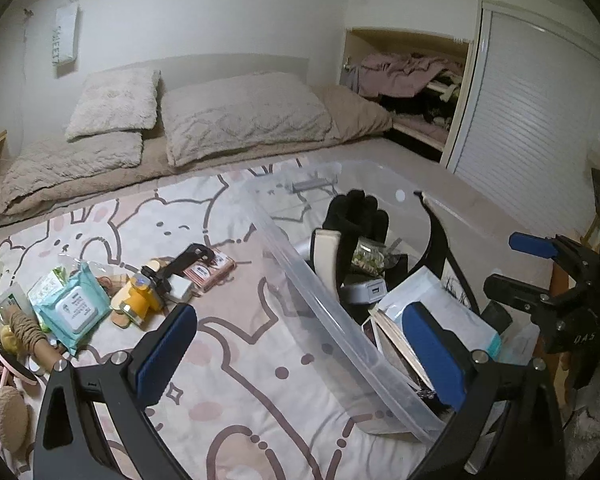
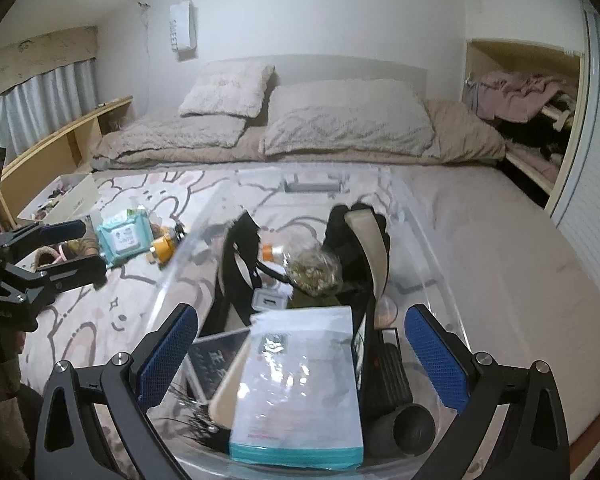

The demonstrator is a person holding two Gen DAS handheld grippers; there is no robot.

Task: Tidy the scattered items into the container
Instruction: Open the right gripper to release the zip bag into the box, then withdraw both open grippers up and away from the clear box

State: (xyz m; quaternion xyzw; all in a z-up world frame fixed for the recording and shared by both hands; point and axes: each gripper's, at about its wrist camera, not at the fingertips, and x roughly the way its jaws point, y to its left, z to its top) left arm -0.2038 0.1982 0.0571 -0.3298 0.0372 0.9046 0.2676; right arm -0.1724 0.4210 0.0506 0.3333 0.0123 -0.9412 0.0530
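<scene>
Overhead, both grippers hang with jaws spread and empty: the right gripper (image 2: 302,354) above the clear container (image 1: 320,280), the left gripper (image 1: 300,354) over its near rim beside the wet-wipes pack (image 1: 70,306) on the bedspread (image 1: 236,360); a wall banner (image 2: 183,26) reads "SWEET".

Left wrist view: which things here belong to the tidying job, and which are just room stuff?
Job:
clear bin
wet wipes pack
yellow item
card packet
brush
left gripper, open
right gripper, open over the bin

Just there:
pillows
closet clothes
wall hanging
</scene>
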